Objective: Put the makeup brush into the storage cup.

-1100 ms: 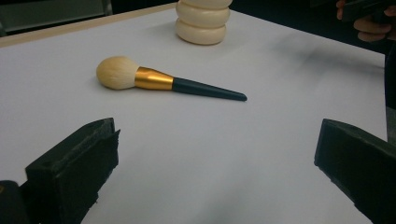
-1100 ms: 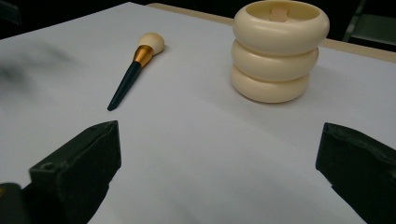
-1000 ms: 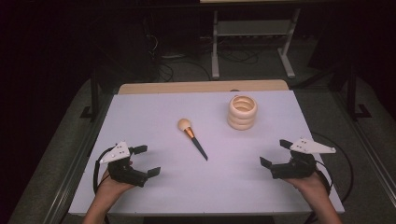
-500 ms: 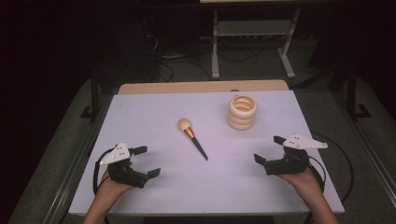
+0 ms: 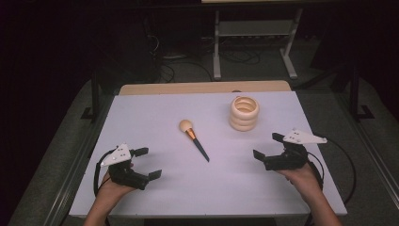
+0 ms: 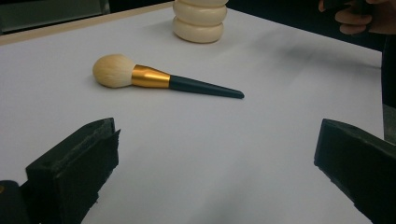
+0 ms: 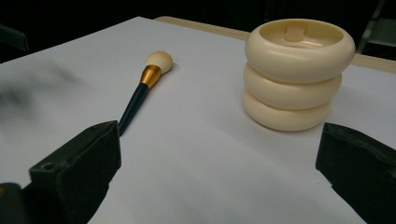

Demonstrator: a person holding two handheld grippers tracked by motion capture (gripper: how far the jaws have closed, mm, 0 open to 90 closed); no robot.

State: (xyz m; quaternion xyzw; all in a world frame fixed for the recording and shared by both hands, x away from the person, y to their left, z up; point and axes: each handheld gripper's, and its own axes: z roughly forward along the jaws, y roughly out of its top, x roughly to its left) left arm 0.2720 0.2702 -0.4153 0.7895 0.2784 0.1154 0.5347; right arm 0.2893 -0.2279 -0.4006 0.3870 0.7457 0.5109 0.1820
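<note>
A makeup brush (image 5: 193, 139) lies flat on the white counter (image 5: 155, 117), with a cream, rounded bristle head, a gold ferrule and a dark, tapering handle. Its head points toward the counter's far edge, its handle tip toward the near edge. Right of the brush and well apart from it, a cream holder (image 5: 244, 113) of three stacked rings stands upright.

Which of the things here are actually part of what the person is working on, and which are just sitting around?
In use, as far as the pictures suggest:
- makeup brush, lying flat mid-table
- cream ribbed holder, upright
- left gripper and right gripper, both open, holding nothing

Just around:
- white table beneath it all
- metal stand on the floor behind
</note>
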